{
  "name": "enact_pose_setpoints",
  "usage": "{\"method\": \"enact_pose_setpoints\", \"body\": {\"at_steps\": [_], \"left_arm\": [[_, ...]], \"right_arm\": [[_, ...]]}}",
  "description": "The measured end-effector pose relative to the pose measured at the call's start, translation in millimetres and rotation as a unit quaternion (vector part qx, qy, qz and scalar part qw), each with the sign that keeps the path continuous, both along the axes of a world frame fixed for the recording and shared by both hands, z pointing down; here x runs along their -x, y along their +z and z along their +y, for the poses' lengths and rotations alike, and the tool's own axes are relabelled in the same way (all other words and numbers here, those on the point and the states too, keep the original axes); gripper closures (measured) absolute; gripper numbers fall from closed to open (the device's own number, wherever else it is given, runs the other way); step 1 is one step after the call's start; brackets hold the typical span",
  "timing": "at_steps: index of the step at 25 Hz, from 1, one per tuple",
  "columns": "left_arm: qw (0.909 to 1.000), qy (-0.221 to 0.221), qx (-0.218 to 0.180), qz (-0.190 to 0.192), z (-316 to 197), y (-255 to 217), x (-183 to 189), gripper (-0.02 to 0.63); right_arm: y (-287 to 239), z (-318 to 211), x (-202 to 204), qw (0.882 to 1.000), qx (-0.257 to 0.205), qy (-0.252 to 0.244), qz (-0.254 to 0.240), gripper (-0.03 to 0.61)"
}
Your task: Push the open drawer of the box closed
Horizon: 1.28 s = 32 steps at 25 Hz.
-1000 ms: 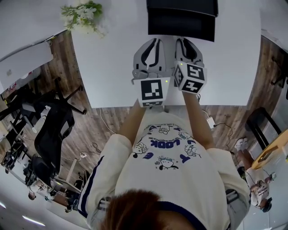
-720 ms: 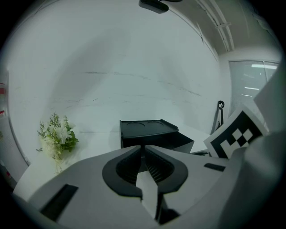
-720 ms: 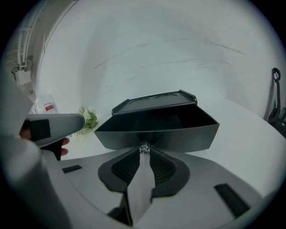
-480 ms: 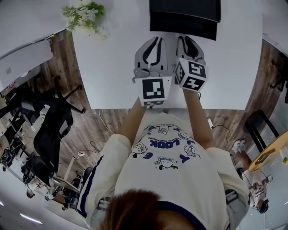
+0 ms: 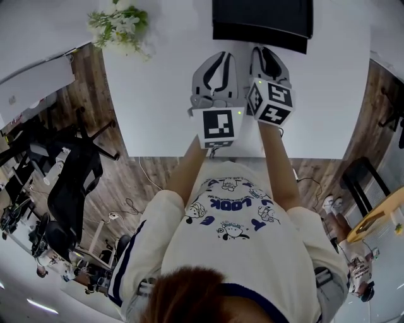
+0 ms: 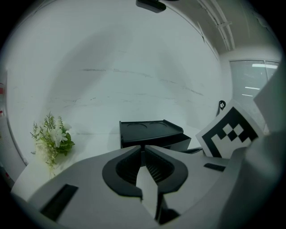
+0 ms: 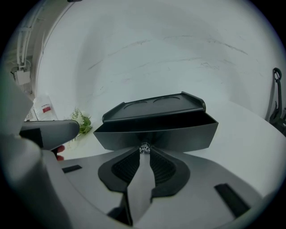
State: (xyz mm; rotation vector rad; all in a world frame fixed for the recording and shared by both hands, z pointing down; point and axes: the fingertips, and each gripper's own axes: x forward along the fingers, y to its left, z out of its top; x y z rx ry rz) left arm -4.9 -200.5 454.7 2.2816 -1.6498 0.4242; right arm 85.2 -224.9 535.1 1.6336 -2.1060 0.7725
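Observation:
A black box (image 5: 262, 12) stands at the far side of the white table (image 5: 158, 94), its drawer (image 5: 260, 39) pulled out toward me. In the right gripper view the drawer front (image 7: 178, 134) fills the middle, with a small shiny knob (image 7: 144, 148) on it. My right gripper (image 7: 144, 154) is shut, its tips right at that knob; in the head view the right gripper (image 5: 264, 50) reaches the drawer's front. My left gripper (image 5: 221, 55) is beside it on the left, shut and empty, short of the box (image 6: 149, 132).
A bunch of white flowers (image 5: 120, 24) lies at the table's far left corner. The table's near edge (image 5: 189, 154) runs just under my forearms. Black office chairs (image 5: 76, 170) stand on the wooden floor to the left.
Both grippers have edged a little forward toward the box. The drawer still stands open, and both grippers stay shut.

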Motion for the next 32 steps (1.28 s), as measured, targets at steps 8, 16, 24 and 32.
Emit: {"method": "enact_pose_setpoints", "body": {"at_steps": [8,16,24,32], "left_arm": [[1.0,0.003,0.006,-0.003,-5.6,6.9,-1.6,0.578],[0.9999,-0.003,0.014,-0.003,-7.4,13.7,-0.7,0.578],[0.9997,-0.009,0.023,0.0,-8.9,17.1,0.1,0.578],[0.9997,-0.009,0.022,0.0,-9.7,17.7,1.3,0.578]], "right_arm": [[-1.0,-14.0,-0.5,1.0,-0.008,0.004,-0.002,0.495],[-0.8,-27.8,-0.4,1.0,-0.018,0.004,-0.005,0.495],[-2.3,-38.7,-1.4,1.0,-0.023,0.004,-0.008,0.495],[-1.2,-44.8,-1.2,1.0,-0.024,0.007,-0.012,0.495]]}}
